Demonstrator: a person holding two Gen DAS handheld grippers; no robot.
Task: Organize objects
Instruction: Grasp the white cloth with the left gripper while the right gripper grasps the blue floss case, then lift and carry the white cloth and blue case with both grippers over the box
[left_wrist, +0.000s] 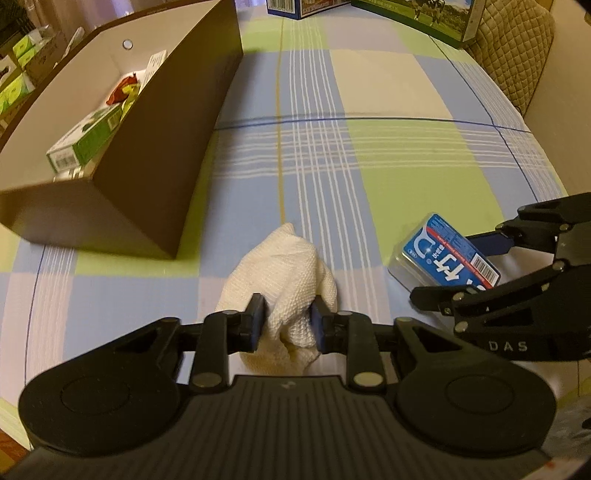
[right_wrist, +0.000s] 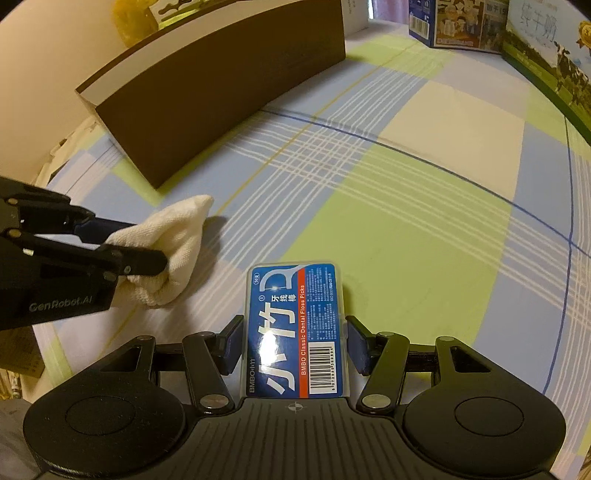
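- Pinching the cloth: left gripper is closing its pads on both sides of the bunched white fabric, which is sitting on the tablecloth.
- Right gripper is straddling the floss box; pads are standing just beside its long edges, and contact is hard to confirm, so I'm not calling it gripped.
- Step, as I'm reading it: both tools are picking up, with the bin likely the drop target. It's standing ahead and to the left, already holding a green carton and a red wrapper.
- Next move is calling for a lift high enough to clear the bin's tall wall, then a swing left.
- Cloth is looking soft, knit and lumpy, so it's probably sagging on lift.
- Floss box is looking like flat, clear, hard plastic with a blue label; it could slip between pads.
- Bin is looking like rigid brown board, pale inside.
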